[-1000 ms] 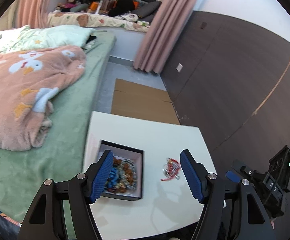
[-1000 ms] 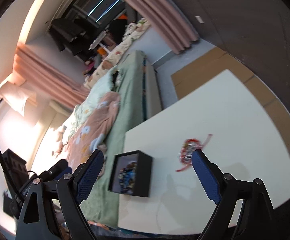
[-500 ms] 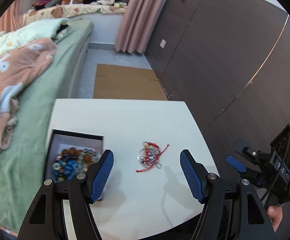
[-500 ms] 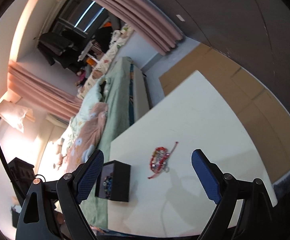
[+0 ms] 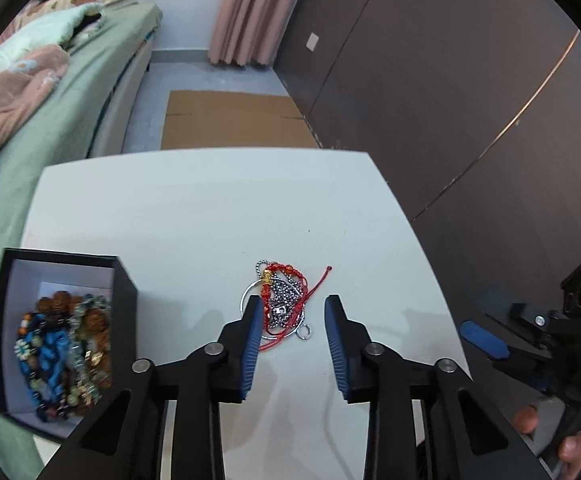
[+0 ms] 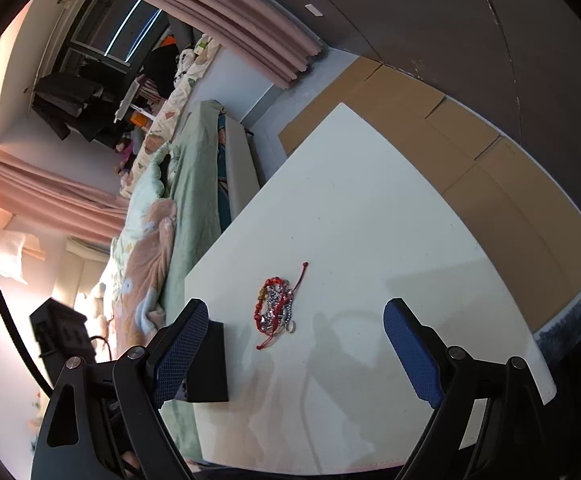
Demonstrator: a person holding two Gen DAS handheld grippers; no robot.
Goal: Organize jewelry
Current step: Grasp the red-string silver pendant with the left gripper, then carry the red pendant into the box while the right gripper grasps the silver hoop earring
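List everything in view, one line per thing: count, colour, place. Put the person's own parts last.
tangled pile of red cord bracelets and silver bead chains: one pile, red and silver, on the table just ahead of the left gripper's fingertips.
open black jewelry box: one, black with a white lining, at the table's left edge in the left wrist view.
beaded bracelets: several, blue, brown and green, inside the box.
white table: one, white, beside the bed.
flattened cardboard sheet: one, brown, on the floor beyond the table.
bed with green cover: one, left of the table.
pink curtain: far wall.
left gripper: jaws just narrowed, gripping nothing.
right gripper: wide open, empty.
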